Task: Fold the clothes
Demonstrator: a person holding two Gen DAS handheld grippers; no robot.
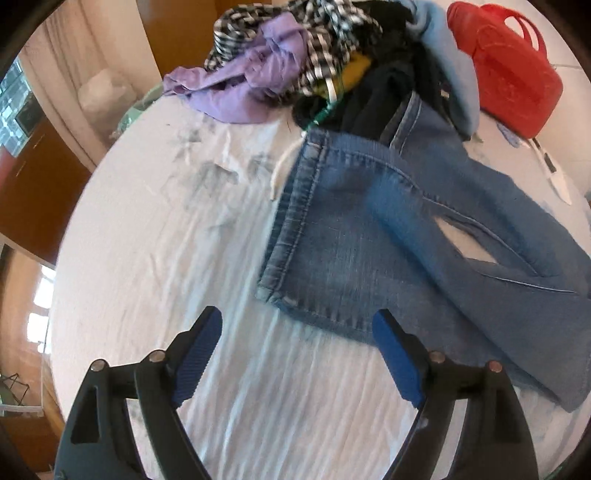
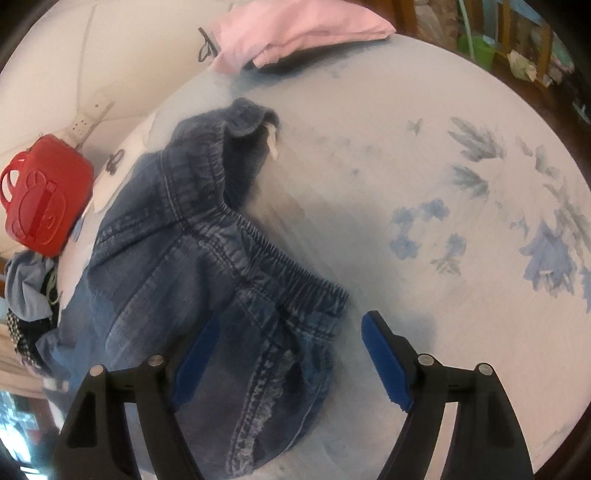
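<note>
1. Left gripper [image 1: 297, 334]: jaws spread wide, nothing between the blue pads; it hangs above the bed sheet [image 1: 166, 240], just short of the leg hems of the jeans [image 1: 351, 236]
2. Right gripper [image 2: 291, 345]: jaws equally wide and empty, poised over the elastic waistband [image 2: 266, 254], with the left pad above denim and the right pad above bare sheet
3. Jeans: laid across the bed, the legs lying roughly together, the waistband end still rumpled; judged as spread out but not yet folded lengthwise
4. Pile of unfolded clothes [image 1: 314, 66]: lilac, checked, dark and light-blue garments remain heaped beside the red plastic case [image 1: 506, 70]
5. Pink garment [image 2: 295, 29]: lies flat at the far edge, apparently already folded
6. Progress: early; most items remain
</note>
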